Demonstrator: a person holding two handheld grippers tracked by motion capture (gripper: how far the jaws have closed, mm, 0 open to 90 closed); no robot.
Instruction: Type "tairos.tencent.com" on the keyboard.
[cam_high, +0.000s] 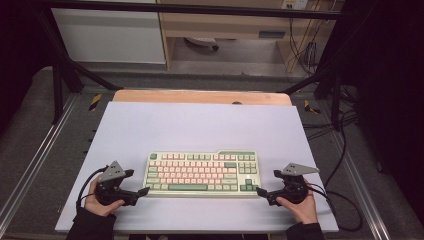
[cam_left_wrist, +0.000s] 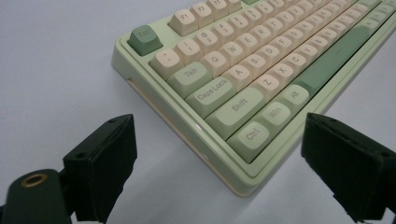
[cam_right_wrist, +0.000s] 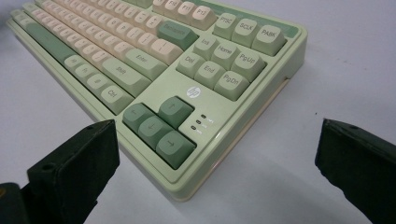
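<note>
A pale green plastic keyboard (cam_high: 202, 173) with cream, mint and dark green keycaps lay flat near the front of the smooth white table top (cam_high: 200, 125), its long side running across the person's view. The left gripper (cam_high: 136, 183), black and blocky with a grey three-cornered plate on top, sat just beside the keyboard's left end; its jaws stood wide apart and held nothing. In the left gripper view the keyboard's near corner (cam_left_wrist: 243, 184), rounded and glossy, lay between the two matte black jaw pads without touching either, with the Ctrl key (cam_left_wrist: 252, 134) and Shift key (cam_left_wrist: 240, 105) closest.

The right gripper (cam_high: 267, 184), of the same build, rested just off the keyboard's right end, its jaws likewise spread wide and empty. In the right gripper view the corner bearing three dark green arrow keys (cam_right_wrist: 159, 126) sat between the pads, clear of both. The keycaps looked smooth and softly sculpted, with printed legends. A cable (cam_high: 85, 187) curled from the left gripper.
</note>
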